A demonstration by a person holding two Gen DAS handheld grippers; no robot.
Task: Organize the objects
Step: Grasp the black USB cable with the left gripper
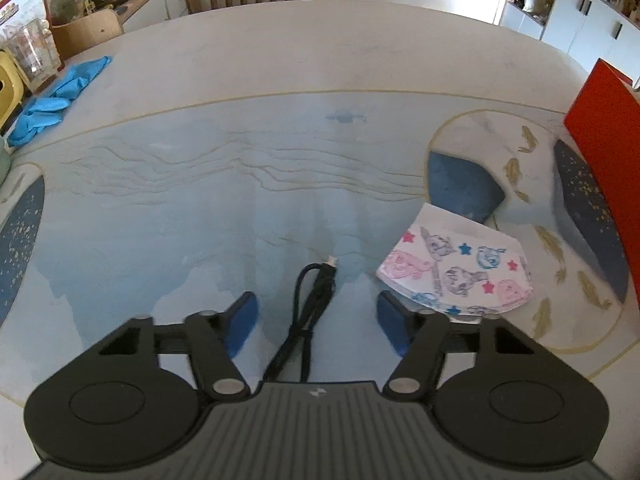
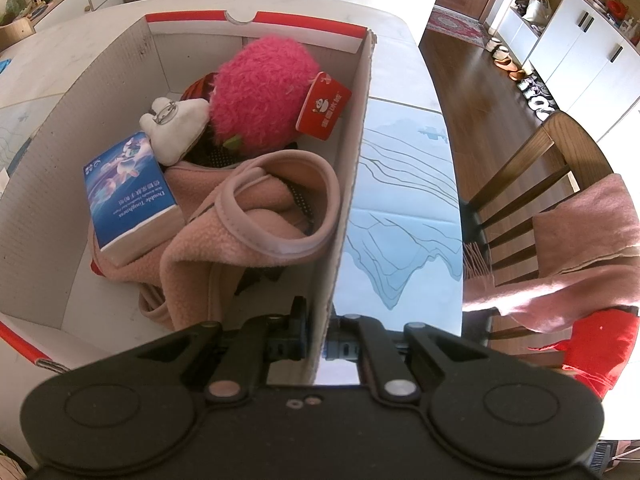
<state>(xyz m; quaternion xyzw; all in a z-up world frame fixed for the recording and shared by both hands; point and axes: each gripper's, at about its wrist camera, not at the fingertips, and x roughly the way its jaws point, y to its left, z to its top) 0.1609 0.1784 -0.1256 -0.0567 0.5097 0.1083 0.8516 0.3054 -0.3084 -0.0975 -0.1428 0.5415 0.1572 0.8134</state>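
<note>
My left tool (image 1: 318, 314) stands apart astride the black cable (image 1: 310, 308) while my right tool (image 2: 318, 344) clamps the box wall (image 2: 344, 216).

Sunlit wooden floor (image 2: 472, 92), white cabinets (image 2: 580, 52)

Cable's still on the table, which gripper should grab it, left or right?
Left. The left gripper is open with the black cable lying between its fingers. The right gripper is shut on the box wall, steadying it.
</note>
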